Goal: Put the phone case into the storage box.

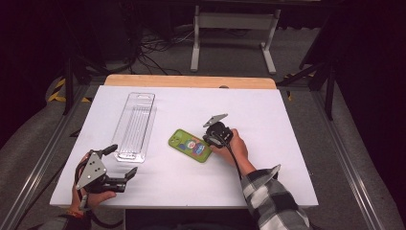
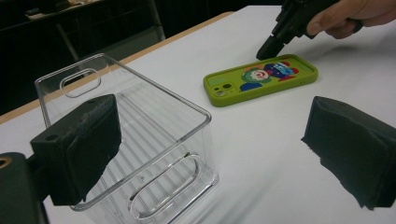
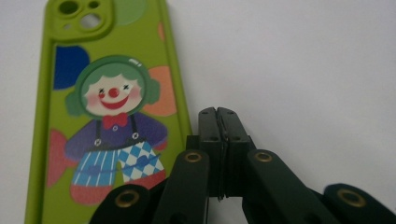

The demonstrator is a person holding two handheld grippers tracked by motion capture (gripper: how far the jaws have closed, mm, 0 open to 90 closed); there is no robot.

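Left tongs (image 1: 125, 162) sit nearest, at the near left corner of the table (image 1: 268, 110), jaws spread wide and holding nothing; they point toward the near end of the clear plastic tray (image 1: 134, 125). Tray lies lengthwise on the left half of the table and has nothing inside. Green phone case (image 1: 190, 145) lies flat, printed side up, about mid-table, well apart from the tray on its right. Right tongs (image 1: 208, 139) are pressed together with nothing between them, tip down at the right long edge of the case, touching it or just beside it; contact cannot be settled. Judgement: work is at an early stage, likely moving the case into the tray; case not yet lifted, not yet gripped, tray not yet loaded. Everything from grasp to placement is left. Right gripper view gives what the high view cannot: the seam between the closed jaws and the clown print and camera cutout on the case (image 3: 112, 107). Left gripper view adds the ribbed floor and slotted ends of the tray (image 2: 140, 140), with the case (image 2: 261, 79) beyond it and the right tongs (image 2: 268, 49) coming down at its far edge.
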